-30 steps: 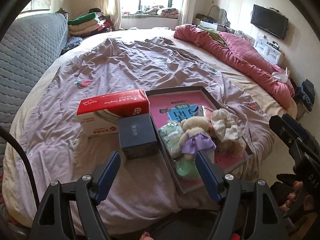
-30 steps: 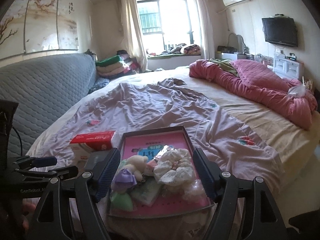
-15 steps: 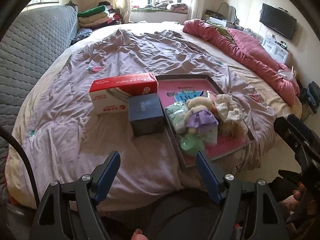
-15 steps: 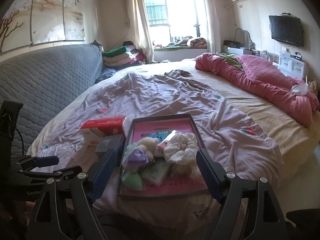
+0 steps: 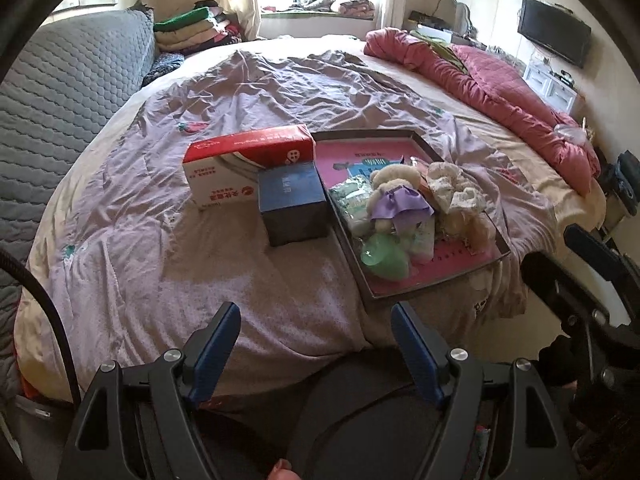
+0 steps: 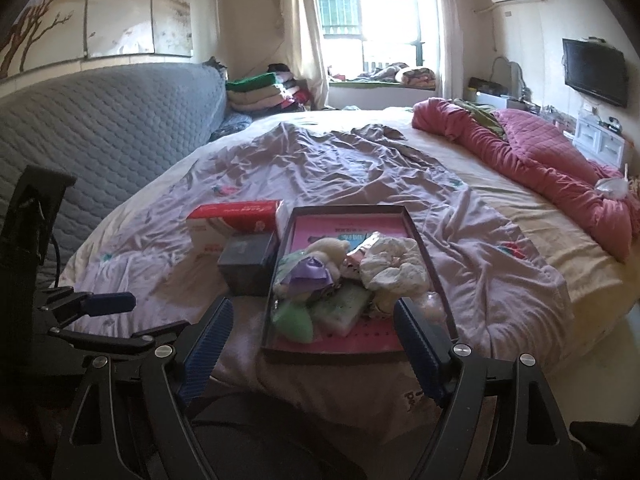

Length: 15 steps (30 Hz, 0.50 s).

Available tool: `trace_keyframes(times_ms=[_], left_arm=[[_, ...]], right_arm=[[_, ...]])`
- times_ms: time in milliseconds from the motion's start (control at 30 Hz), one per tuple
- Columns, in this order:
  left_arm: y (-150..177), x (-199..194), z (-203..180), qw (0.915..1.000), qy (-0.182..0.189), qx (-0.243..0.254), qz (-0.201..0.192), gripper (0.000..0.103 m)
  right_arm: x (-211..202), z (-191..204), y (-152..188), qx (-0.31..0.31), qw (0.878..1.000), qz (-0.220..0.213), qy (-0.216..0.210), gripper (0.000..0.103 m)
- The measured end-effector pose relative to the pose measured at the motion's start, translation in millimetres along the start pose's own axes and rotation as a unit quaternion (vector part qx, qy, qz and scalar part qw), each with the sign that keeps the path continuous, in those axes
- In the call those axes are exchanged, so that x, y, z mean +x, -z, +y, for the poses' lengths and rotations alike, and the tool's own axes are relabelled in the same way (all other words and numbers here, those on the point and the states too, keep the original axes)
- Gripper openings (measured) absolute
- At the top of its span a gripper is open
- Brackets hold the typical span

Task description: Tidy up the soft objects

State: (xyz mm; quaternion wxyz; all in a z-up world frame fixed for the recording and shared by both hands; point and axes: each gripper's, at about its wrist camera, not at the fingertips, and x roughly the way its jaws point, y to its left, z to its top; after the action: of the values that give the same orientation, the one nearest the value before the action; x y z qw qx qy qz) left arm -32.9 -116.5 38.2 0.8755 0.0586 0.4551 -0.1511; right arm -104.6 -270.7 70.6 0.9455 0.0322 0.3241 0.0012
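While both of my claws hang over the near edge of the bed (image 5: 248, 88), neither has hold of anything. My left claw (image 5: 316, 344) stands with its blue pads well apart, only the lilac sheet (image 5: 208, 264) and a dark shape below showing between them. My right claw (image 6: 310, 344) gapes just as wide — the near rim of the tray (image 6: 348, 354) shows in the gap, but the pads touch nothing.

That dark-rimmed tray, pink inside, lies on the sheet near the bed's edge and carries the soft things in one heap: a cream plush toy (image 5: 394, 178) with a purple bow (image 5: 402, 204), a frilly cream scrunchie (image 6: 394, 266) just right of it, a green packet (image 5: 352, 196) to its left, and a green sponge-like lump (image 5: 386, 256) at the front, all touching.

Just left of the tray stands a dark blue box (image 5: 292, 204), and behind it — touching it — a red and white tissue box (image 5: 244, 162). Across the bed lies a rumpled pink quilt (image 5: 496, 92).
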Motion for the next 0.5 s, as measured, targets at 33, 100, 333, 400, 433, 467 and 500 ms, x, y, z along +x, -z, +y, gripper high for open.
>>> trace_keyframes(times_ms=[33, 100, 333, 400, 433, 467, 500], left_arm=[[0.0, -0.4, 0.6, 1.0000, -0.002, 0.000, 0.000, 0.077], [0.4, -0.7, 1.8, 1.0000, 0.000, -0.003, 0.000, 0.077], [2.1, 0.1, 3.4, 1.0000, -0.002, -0.004, 0.007, 0.077], [2.5, -0.3, 3.9, 1.0000, -0.001, -0.004, 0.007, 0.077], [2.5, -0.3, 3.9, 1.0000, -0.001, -0.005, 0.006, 0.077], [2.7, 0.1, 3.9, 1.0000, 0.000, -0.004, 0.008, 0.077], [3.3, 0.1, 4.5, 1.0000, 0.000, -0.005, 0.008, 0.077]], right_arm=[[0.0, 0.4, -0.1, 0.000, 1.000, -0.001, 0.001, 0.083], [0.8, -0.5, 0.2, 0.002, 1.000, 0.002, 0.000, 0.083], [4.0, -2.1, 2.3, 0.008, 1.000, 0.011, -0.004, 0.083], [5.0, -1.3, 3.4, 0.007, 1.000, 0.015, -0.005, 0.083], [4.6, -0.4, 4.5, 0.006, 1.000, 0.014, -0.005, 0.083], [5.3, -0.4, 4.4, 0.005, 1.000, 0.016, -0.006, 0.083], [5.8, 0.2, 5.1, 0.005, 1.000, 0.017, -0.006, 0.083]])
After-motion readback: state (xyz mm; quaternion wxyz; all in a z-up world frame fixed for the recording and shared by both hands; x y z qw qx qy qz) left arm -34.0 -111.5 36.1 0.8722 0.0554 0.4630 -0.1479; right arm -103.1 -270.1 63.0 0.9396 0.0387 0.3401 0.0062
